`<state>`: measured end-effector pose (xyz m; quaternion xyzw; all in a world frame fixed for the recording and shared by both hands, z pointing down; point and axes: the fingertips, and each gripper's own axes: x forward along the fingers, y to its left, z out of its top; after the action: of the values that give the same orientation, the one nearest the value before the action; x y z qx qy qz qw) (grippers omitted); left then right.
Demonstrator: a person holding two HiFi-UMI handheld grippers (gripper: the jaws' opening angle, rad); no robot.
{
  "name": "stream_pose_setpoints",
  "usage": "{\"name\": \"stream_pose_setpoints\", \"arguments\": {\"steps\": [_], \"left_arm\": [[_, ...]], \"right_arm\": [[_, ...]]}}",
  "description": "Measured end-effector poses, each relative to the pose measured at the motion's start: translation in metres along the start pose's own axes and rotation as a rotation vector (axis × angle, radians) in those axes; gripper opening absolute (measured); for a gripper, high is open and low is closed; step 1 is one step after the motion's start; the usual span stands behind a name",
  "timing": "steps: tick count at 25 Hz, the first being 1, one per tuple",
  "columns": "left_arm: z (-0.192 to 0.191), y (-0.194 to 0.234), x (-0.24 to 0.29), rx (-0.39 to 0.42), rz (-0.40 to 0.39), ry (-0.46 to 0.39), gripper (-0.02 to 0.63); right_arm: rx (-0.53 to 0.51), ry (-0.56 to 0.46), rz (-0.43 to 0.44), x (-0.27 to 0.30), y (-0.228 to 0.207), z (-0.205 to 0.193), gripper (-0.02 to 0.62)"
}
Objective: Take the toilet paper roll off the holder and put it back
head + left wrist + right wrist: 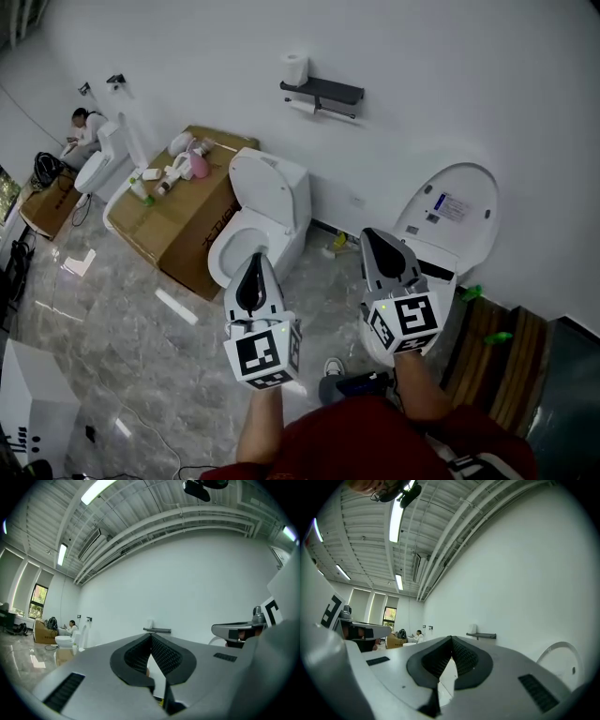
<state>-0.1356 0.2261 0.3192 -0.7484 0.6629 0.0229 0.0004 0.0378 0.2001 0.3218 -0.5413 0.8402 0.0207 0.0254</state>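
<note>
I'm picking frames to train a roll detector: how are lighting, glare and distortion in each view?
Head view: even soft light, toilet paper roll on the holder small but sharp, glare patches on the glossy floor. Left gripper view: strong fisheye curvature, black corners, a ceiling light blown out, the roll tiny. Right gripper view: same fisheye and dark rim, bright light strip.

The left claw [255, 255] and right claw [367, 233] have grey tapered shells. Each carries a black teardrop-shaped inset forward of its marker cube. The left marker cube [262, 354] and right marker cube [405, 319] are white with black square markers. The pads [164, 656] are black and grid-textured. The person wears a dark red top [366, 441].
</note>
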Motion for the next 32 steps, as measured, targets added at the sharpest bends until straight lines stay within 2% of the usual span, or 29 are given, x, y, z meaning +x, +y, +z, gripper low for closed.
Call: {"name": "stream_pose_setpoints", "arguments": {"steps": [5, 13, 23, 32], "left_arm": [[0.004, -0.011, 0.063, 0.000, 0.003, -0.013, 0.015], [-0.005, -0.038, 0.119, 0.018, -0.011, 0.002, 0.015], [-0.008, -0.036, 0.176, 0.020, -0.033, -0.017, 0.015], [-0.011, -0.008, 0.253, 0.018, -0.058, -0.035, 0.015]], "right_arm": [[0.007, -0.005, -0.007, 0.044, -0.047, -0.003, 0.008], [0.012, -0.017, -0.016, 0.076, -0.097, -0.006, 0.008], [0.008, -0.042, -0.034, 0.118, -0.117, -0.014, 0.008], [-0.009, -0.042, -0.032, 0.201, -0.122, -0.022, 0.008]]}}
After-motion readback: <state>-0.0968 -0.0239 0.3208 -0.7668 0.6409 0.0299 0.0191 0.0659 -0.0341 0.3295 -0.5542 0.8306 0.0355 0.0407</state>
